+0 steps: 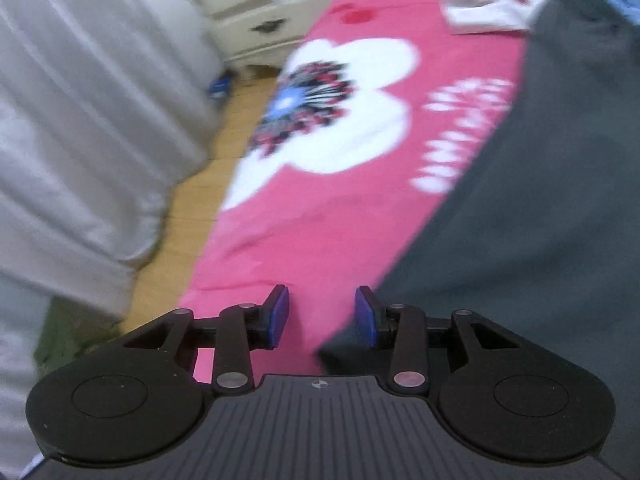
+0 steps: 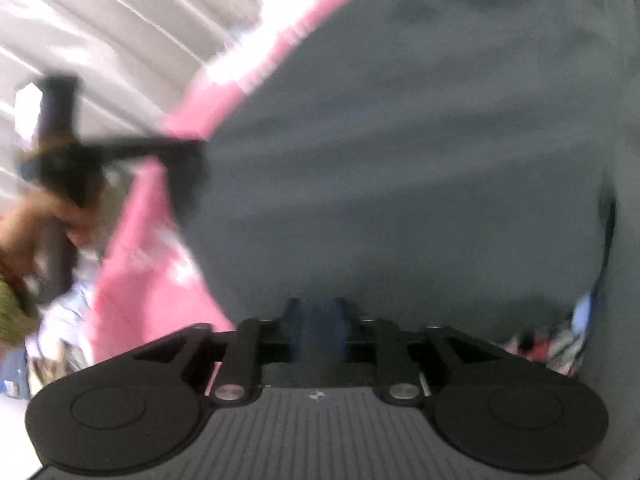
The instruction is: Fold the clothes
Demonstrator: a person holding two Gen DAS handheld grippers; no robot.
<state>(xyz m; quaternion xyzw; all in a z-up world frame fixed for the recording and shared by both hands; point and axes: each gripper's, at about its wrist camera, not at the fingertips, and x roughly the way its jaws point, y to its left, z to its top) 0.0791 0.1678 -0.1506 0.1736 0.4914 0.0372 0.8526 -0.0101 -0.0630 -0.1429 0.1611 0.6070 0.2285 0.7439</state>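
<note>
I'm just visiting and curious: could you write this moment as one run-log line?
left gripper: open, nothing between pads | right gripper: blurred, state unclear | dark grey garment: flat on pink floral bedsheet

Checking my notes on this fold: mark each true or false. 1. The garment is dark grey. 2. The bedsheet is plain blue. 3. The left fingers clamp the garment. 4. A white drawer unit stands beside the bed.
1. True: the dark grey garment lies on the bed.
2. False: the bedsheet is pink with white flowers.
3. False: the left gripper is open, with nothing between its fingers.
4. True: the white drawer unit stands there.
</note>
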